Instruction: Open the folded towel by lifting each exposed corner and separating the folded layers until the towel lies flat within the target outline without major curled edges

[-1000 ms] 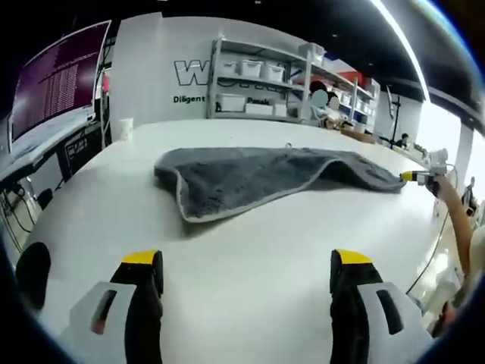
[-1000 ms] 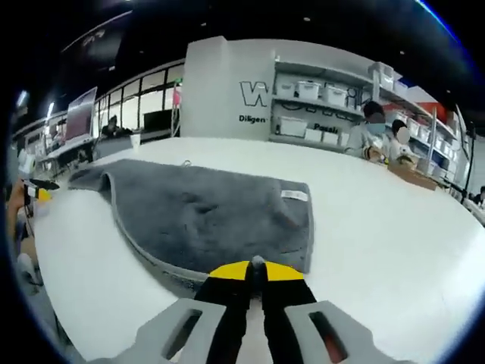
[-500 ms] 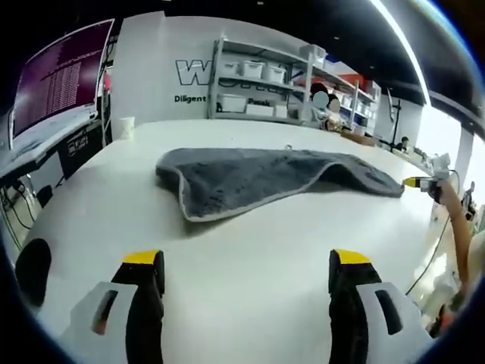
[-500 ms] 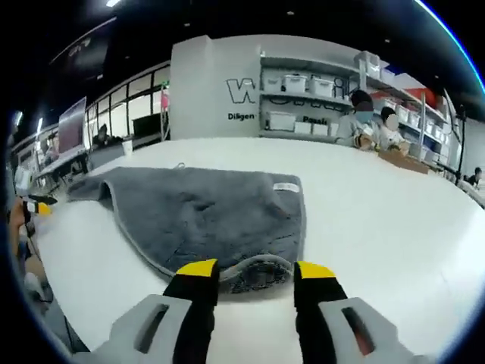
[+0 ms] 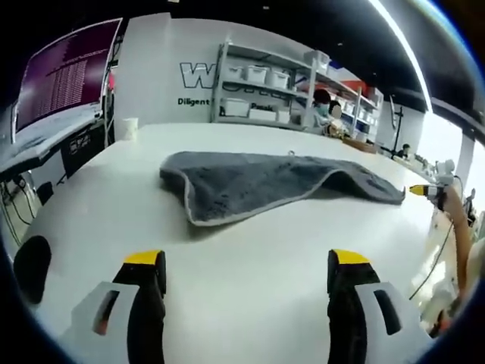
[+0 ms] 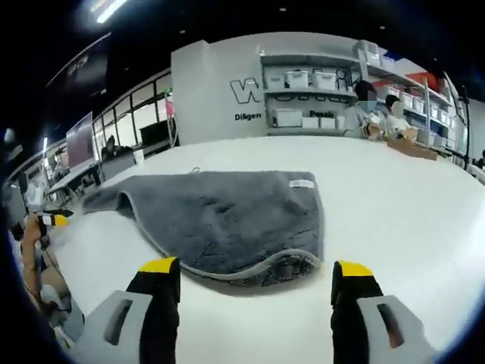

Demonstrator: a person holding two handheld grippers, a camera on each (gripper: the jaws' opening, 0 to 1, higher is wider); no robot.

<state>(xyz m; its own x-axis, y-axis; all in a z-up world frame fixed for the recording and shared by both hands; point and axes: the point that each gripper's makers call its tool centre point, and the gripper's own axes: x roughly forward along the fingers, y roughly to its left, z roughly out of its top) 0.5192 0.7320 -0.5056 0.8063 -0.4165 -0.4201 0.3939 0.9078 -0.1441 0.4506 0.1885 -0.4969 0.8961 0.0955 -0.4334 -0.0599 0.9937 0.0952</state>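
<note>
A grey towel (image 5: 258, 182) with a pale edge lies spread on the white table (image 5: 242, 250), one side humped near its right end. In the right gripper view the same towel (image 6: 227, 216) lies just ahead, its near corner curled over (image 6: 280, 267) and a small white label (image 6: 301, 183) at its far right corner. My left gripper (image 5: 246, 265) stands open over bare table, well short of the towel. My right gripper (image 6: 254, 274) is open, its jaws wide apart either side of the curled corner. The right gripper's yellow tip (image 5: 421, 190) shows beyond the towel's right end.
Shelves with white bins (image 5: 265, 87) line the far wall. A screen (image 5: 61, 76) and a white cup (image 5: 129, 127) stand at the left of the table. People sit at the far right of the room. A hand (image 6: 34, 235) holds the left gripper at the table's left edge.
My right gripper was shut on the towel's near corner; it has opened wide, let the corner drop, and drawn back a little. The left gripper has stayed open and barely moved.
</note>
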